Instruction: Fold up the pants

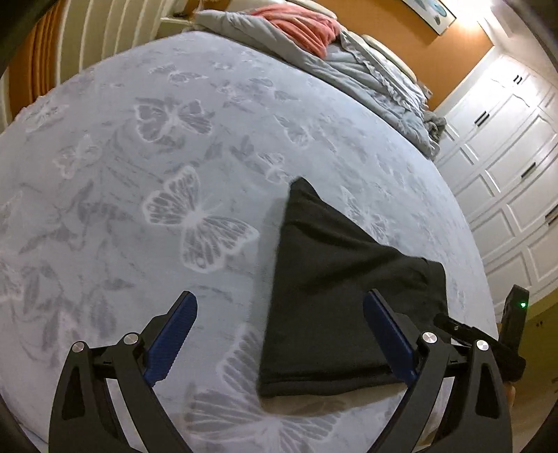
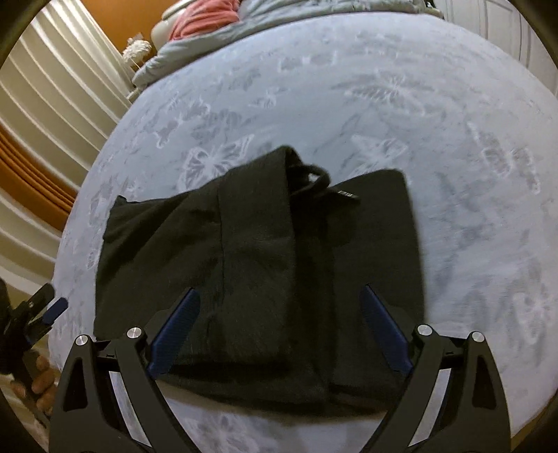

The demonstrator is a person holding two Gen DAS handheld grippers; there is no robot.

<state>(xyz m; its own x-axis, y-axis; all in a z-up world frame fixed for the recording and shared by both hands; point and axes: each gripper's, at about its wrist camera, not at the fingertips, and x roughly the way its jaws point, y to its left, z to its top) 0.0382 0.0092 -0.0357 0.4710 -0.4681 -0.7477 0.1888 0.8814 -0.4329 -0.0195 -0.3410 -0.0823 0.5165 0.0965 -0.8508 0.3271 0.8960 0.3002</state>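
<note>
Left tool (image 1: pixel 279 334) and right tool (image 2: pixel 279 325) spread wide, holding nothing; pants (image 2: pixel 258 275) folded compact on bed (image 2: pixel 453 139), seemingly near finished.

Bed: pale blue sheet (image 1: pixel 174 146) printed with butterflies.
Bedding: rumpled grey duvet (image 1: pixel 366 69) and a coral blanket (image 1: pixel 303 28) heaped at the far end.
Walls: orange (image 1: pixel 453 62).
Wardrobe: white panelled doors (image 1: pixel 505 156).
Curtains: cream pleats (image 2: pixel 52 87).
</note>
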